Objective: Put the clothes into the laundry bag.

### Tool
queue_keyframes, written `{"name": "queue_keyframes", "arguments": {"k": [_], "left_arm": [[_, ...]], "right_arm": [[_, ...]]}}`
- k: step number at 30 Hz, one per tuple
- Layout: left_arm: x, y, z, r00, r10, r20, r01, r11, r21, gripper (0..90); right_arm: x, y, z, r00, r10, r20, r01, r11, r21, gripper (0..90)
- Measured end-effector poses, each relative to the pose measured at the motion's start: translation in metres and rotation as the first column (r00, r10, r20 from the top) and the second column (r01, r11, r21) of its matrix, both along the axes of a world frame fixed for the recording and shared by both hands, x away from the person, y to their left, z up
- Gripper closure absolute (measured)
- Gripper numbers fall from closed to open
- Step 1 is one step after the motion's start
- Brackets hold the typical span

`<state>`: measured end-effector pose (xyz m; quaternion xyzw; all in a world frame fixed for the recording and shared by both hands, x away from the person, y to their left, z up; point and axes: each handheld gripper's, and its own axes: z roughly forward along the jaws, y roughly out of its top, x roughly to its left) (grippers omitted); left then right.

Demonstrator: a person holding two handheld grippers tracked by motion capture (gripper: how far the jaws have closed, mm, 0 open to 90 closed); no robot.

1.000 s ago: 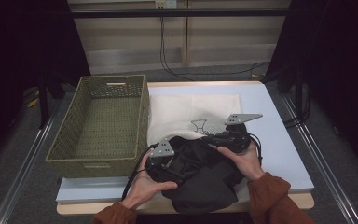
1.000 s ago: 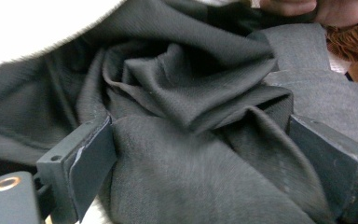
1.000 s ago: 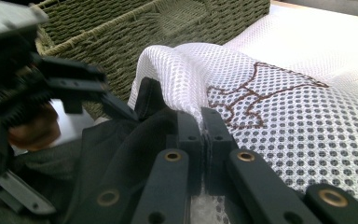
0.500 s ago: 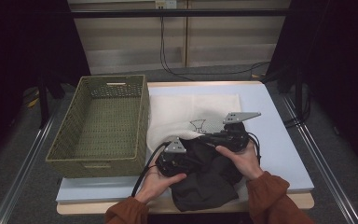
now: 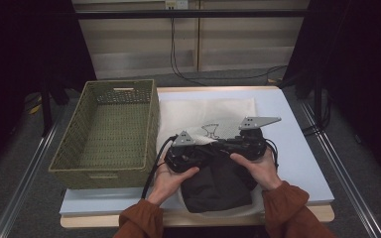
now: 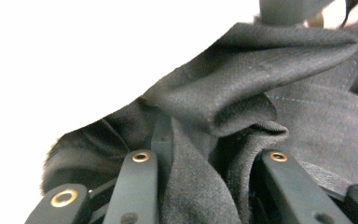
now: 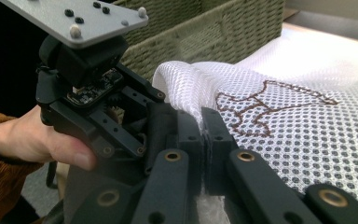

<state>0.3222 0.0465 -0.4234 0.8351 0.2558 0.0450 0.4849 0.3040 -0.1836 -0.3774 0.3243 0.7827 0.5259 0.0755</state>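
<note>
A black garment [image 5: 218, 186] lies bunched on a white mesh bag [image 5: 203, 114] near the table's front edge. My left gripper [image 5: 204, 150] points right. Its jaws have just been closing, and in the left gripper view a thick fold of the garment [image 6: 242, 88] is pinched between the left gripper's [image 6: 209, 154] pads. My right gripper [image 5: 221, 145] points left and faces it closely. In the right gripper view the right gripper [image 7: 204, 126] is shut on the rim of the mesh bag [image 7: 298, 121], which carries a brown stitched figure.
A green woven basket [image 5: 151, 124] stands at the left of the pale blue table [image 5: 297, 163], its wall [image 7: 205, 28] close behind both grippers. Cables trail from the grippers over the front edge. Dark curtains hang at both sides.
My left hand has moved right toward the right gripper and closed its jaws on the garment, drawing the cloth's left part inward. The right hand has stayed put.
</note>
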Motion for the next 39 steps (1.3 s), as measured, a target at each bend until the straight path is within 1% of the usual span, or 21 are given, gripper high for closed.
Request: {"name": "queue_keyframes", "arguments": {"k": [1,3,5,6,7,8,11,13,16,17,19,20,21,22,25,27,29,30,32,36,39], "left_arm": [[0.001,-0.001,0.001,0.9999,0.002,0.011,-0.002,1.0,0.001,69.2],[0.005,-0.007,0.0,0.9998,-0.01,0.017,0.01,0.9999,0.006,69.2],[0.008,-0.015,-0.008,0.9998,-0.005,0.021,0.005,0.9995,0.03,69.1],[0.009,-0.017,-0.012,0.9995,0.014,0.027,-0.014,0.9993,0.034,69.1],[0.012,-0.017,-0.016,0.9997,0.023,0.008,-0.023,0.9995,0.019,69.1],[0.016,-0.015,-0.017,0.9994,0.033,-0.002,-0.033,0.9994,0.004,69.1],[0.024,-0.009,-0.015,0.9979,0.065,-0.005,-0.065,0.9978,-0.009,69.0],[0.026,-0.008,-0.016,0.9963,0.086,-0.009,-0.086,0.9963,0.001,68.6],[0.027,-0.01,-0.024,0.9951,0.099,-0.001,-0.099,0.9949,0.016,67.8],[0.027,-0.01,-0.027,0.9937,0.112,-0.001,-0.112,0.9936,0.008,67.1],[0.029,-0.006,-0.032,0.9942,0.108,0.003,-0.108,0.9942,-0.003,63.6],[0.028,-0.004,-0.035,0.995,0.1,-0.003,-0.1,0.9947,-0.022,60.5],[0.027,-0.003,-0.035,0.9953,0.097,0.003,-0.097,0.9951,-0.02,56.5],[0.025,-0.002,-0.035,0.9954,0.094,0.018,-0.094,0.9956,-0.008,52.1],[0.021,0.001,-0.032,0.9961,0.087,0.011,-0.087,0.9962,0.001,42.8],[0.02,0.004,-0.029,0.9962,0.085,-0.021,-0.085,0.9962,-0.018,37.8],[0.016,0.007,-0.025,0.9967,0.079,-0.019,-0.079,0.9967,-0.015,33.0],[0.013,0.008,-0.023,0.9976,0.065,-0.022,-0.065,0.9978,-0.013,30.7],[0.007,0.01,-0.017,0.9987,0.051,0.007,-0.051,0.9987,0.009,28.1],[-0.006,0.018,-0.007,0.9979,0.041,0.051,-0.041,0.999,0.014,24.8],[-0.017,0.025,0.001,0.9972,0.026,0.07,-0.026,0.9996,-0.004,21.8]], "right_arm": [[0.0,-0.001,0.001,1.0,-0.002,0.003,0.002,1.0,0.007,89.0],[0.0,-0.002,0.003,1.0,-0.005,0.008,0.004,1.0,0.013,89.0],[-0.001,-0.001,0.004,1.0,-0.002,0.009,0.002,1.0,0.015,89.0],[-0.001,-0.001,0.004,0.9999,-0.003,0.01,0.003,1.0,0.012,89.0],[-0.002,0.0,0.004,0.9999,-0.005,0.013,0.005,1.0,0.007,89.0],[-0.003,0.0,0.005,0.9998,-0.005,0.018,0.005,1.0,0.002,89.0],[-0.002,-0.005,0.005,0.9999,-0.004,0.013,0.004,1.0,0.011,89.0],[-0.002,-0.005,0.003,1.0,0.004,-0.001,-0.004,1.0,0.004,88.9],[0.0,-0.003,-0.002,0.9995,0.012,-0.03,-0.013,1.0,-0.013,88.9],[0.001,-0.003,-0.004,0.9993,0.013,-0.035,-0.014,1.0,-0.019,88.9],[0.002,-0.002,-0.009,0.9988,0.017,-0.046,-0.019,0.999,-0.033,88.9],[0.002,-0.001,-0.011,0.9986,0.018,-0.05,-0.02,0.999,-0.04,88.9],[0.001,-0.001,-0.013,0.9985,0.018,-0.051,-0.02,0.999,-0.046,88.9],[0.001,-0.001,-0.013,0.9984,0.018,-0.053,-0.02,0.999,-0.047,88.8],[0.001,-0.001,-0.012,0.9985,0.016,-0.052,-0.018,0.999,-0.042,88.9],[0.002,-0.002,-0.014,0.9983,0.016,-0.056,-0.018,0.999,-0.04,88.8],[0.002,-0.003,-0.015,0.9981,0.016,-0.06,-0.018,0.999,-0.036,88.7],[0.003,-0.004,-0.015,0.9979,0.016,-0.062,-0.018,0.999,-0.033,88.6],[0.003,-0.005,-0.016,0.998,0.014,-0.062,-0.016,0.999,-0.032,88.7],[0.004,-0.006,-0.017,0.9976,0.009,-0.069,-0.011,1.0,-0.029,88.7],[0.005,-0.007,-0.018,0.9975,0.007,-0.07,-0.009,1.0,-0.029,88.6]]}}
